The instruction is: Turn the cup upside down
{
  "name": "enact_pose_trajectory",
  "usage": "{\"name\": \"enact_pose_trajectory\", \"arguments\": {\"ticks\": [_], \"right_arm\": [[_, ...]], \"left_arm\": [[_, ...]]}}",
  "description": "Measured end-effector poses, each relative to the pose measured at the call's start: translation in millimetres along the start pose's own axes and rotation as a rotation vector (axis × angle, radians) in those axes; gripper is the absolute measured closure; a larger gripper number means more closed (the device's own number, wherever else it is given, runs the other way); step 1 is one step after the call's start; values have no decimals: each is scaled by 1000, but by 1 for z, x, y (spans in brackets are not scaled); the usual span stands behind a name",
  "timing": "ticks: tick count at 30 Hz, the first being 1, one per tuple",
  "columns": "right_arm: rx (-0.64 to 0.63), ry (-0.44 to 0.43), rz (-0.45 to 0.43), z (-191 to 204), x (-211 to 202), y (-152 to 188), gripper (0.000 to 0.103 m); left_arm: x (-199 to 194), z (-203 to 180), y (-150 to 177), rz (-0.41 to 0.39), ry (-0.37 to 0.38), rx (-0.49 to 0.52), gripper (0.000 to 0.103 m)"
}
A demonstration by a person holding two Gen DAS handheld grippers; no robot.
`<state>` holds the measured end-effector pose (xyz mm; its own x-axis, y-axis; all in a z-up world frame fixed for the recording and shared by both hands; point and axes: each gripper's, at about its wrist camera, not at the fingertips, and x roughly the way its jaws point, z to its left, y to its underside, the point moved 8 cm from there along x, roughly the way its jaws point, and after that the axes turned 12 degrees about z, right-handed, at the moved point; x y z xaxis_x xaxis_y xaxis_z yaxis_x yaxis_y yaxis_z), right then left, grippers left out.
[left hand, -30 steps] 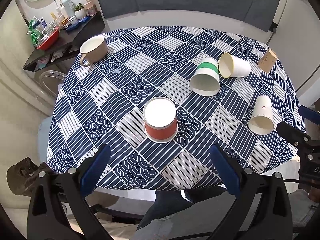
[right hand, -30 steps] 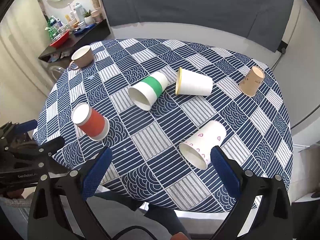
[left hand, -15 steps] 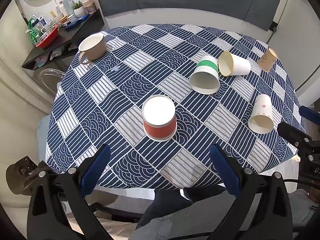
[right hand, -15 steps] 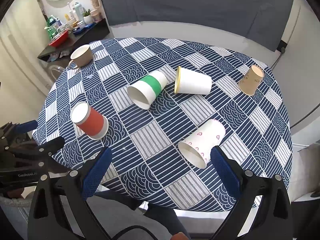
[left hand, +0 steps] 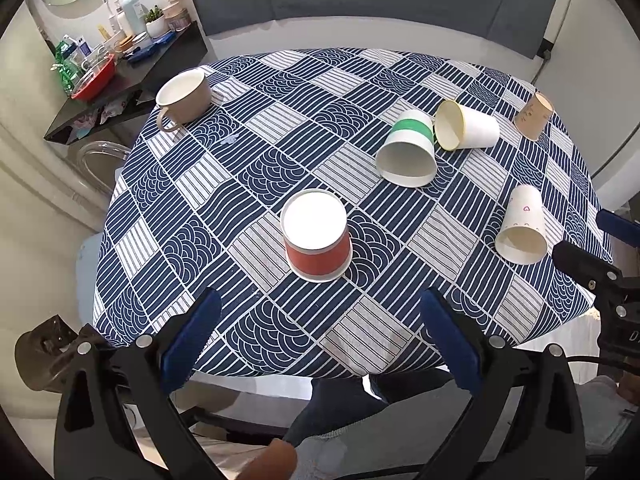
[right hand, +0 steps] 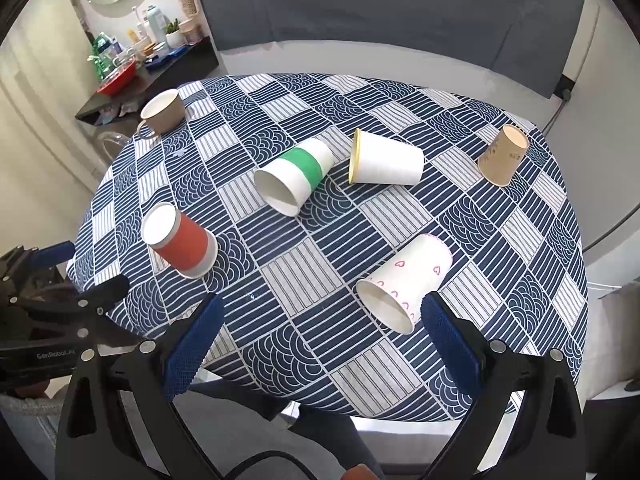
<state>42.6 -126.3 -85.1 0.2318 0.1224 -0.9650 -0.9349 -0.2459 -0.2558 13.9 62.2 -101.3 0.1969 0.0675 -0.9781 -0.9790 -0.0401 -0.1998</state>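
Observation:
A red paper cup (left hand: 318, 236) stands upside down near the front of the patterned table (left hand: 260, 176); it also shows in the right wrist view (right hand: 180, 240). A green-banded cup (left hand: 408, 148), a yellow-rimmed white cup (left hand: 466, 126) and a heart-print cup (right hand: 404, 284) lie on their sides. A brown paper cup (right hand: 503, 155) stands upside down at the far right. My left gripper (left hand: 320, 340) is open and empty, before the red cup. My right gripper (right hand: 320, 344) is open and empty, just short of the heart-print cup.
A beige mug (left hand: 184, 96) stands upright at the table's far left corner. A black shelf (left hand: 120, 76) with bottles and a red bowl is beyond it. A grey sofa back (right hand: 380, 12) runs behind the table. The table edge is right below both grippers.
Both grippers have drawn back slightly and shifted; the table and cups sit a little farther away in view. No cup has moved.

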Motion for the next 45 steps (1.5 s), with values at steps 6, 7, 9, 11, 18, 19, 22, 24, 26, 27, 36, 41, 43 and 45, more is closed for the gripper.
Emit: {"name": "enact_pose_trajectory", "arguments": {"ticks": [6,7,9,11,18,19,22,24,26,27,36,41,43,45], "right_arm": [[8,-3,0,-2,0,-1,8],[10,-3,-1,-3,0,-1,8],[10,-3,-1,-3,0,-2,8],[9,-4,0,-3,0,-2,8],[7,0,0,-2,1,-4,8],[7,0,0,-2,1,-4,8],[7,1,-2,-2,1,-4,8],[5,1,-1,-2,1,-5,8],[6,2,1,-2,2,-5,8],[6,3,0,-2,2,-5,8],[14,5,0,-3,1,-6,8],[15,8,3,-4,2,-7,8],[15,9,7,-3,3,-7,8],[15,11,8,-3,4,-7,8]], "left_arm": [[0,2,-1,0,14,-15,6],[0,2,-1,1,14,-16,6],[1,2,-2,4,13,-15,6],[2,1,-2,8,13,-12,6],[2,2,-3,8,24,-21,6],[2,3,-3,9,25,-22,6],[4,3,-4,14,25,-21,6],[4,3,-4,16,25,-21,6],[4,3,-4,14,22,-21,6],[5,3,-5,14,22,-21,6],[6,4,-7,14,20,-17,6],[5,3,-9,9,16,-7,6],[5,3,-10,10,17,-5,6],[5,3,-10,11,12,-5,6]]}}
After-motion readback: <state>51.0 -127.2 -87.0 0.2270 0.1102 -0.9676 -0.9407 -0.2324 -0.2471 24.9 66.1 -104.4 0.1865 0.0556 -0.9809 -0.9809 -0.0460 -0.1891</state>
